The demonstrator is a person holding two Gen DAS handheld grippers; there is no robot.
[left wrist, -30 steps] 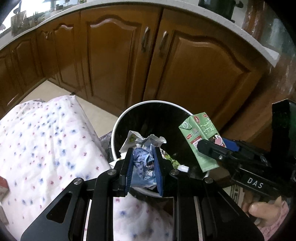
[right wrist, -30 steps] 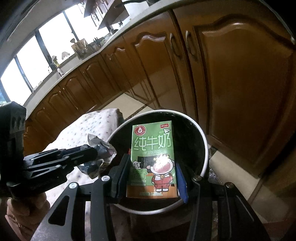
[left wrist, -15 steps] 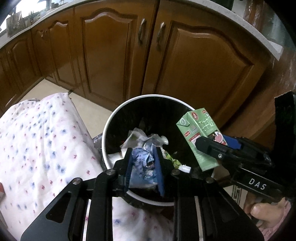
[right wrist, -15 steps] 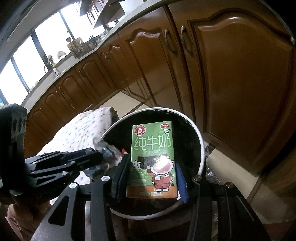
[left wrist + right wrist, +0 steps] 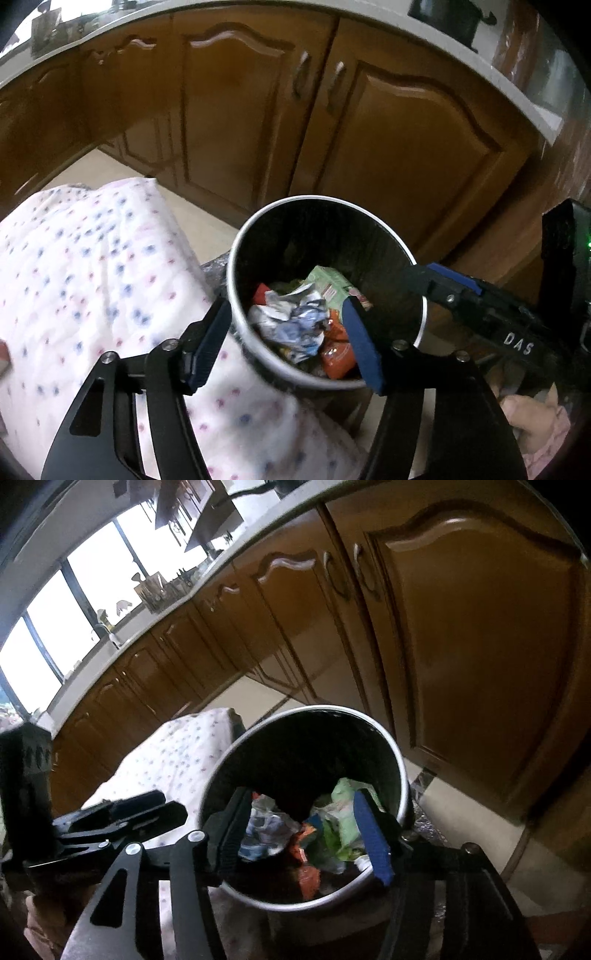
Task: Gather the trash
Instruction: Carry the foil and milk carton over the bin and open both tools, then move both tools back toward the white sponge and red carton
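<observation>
A round bin with a white rim [image 5: 255,225] [image 5: 400,764] stands on the floor by the cabinets. Inside lie the crumpled blue-and-white wrapper [image 5: 295,325] [image 5: 264,830], the green milk carton [image 5: 328,284] [image 5: 345,812] and orange packets [image 5: 336,354]. My left gripper [image 5: 284,339] is open and empty above the bin's near edge. My right gripper [image 5: 306,827] is open and empty over the bin; it also shows in the left wrist view [image 5: 454,291] at the bin's right side.
Brown wooden cabinet doors [image 5: 399,147] stand right behind the bin. A table with a white dotted cloth [image 5: 92,266] [image 5: 177,753] lies left of the bin, touching it. Beige floor [image 5: 251,698] shows between cloth and cabinets.
Both grippers have opened. The crumpled wrapper and the green milk carton have dropped into the bin. Both views have shifted slightly over the bin.
</observation>
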